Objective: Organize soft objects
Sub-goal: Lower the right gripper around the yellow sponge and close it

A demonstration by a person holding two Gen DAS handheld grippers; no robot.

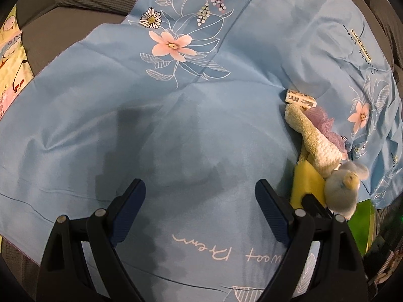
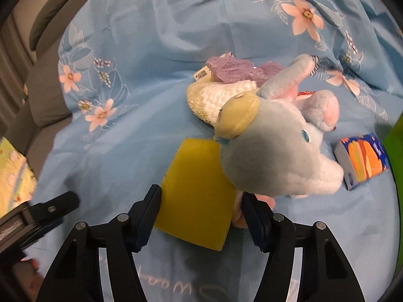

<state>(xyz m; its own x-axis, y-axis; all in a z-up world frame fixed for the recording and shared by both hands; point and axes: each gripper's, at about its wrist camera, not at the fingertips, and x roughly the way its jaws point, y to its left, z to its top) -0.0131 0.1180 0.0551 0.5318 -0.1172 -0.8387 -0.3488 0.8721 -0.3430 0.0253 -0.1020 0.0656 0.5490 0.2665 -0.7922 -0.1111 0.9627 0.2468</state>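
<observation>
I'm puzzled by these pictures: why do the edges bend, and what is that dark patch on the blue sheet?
Left wrist view: fisheye lens curves the blue sheet and blackens the corners; the dark patch is the left gripper's shadow. Right wrist view: same bending; the plush toy and tissue pack look slightly soft.

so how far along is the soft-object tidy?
Done: nothing looks sorted; plush elephant, cream cloth, purple cloth and tissue pack lie heaped on the blue sheet.
In hand: right gripper straddles the yellow sponge; grip unclear.
Left: all of it; left gripper is open, empty.
</observation>
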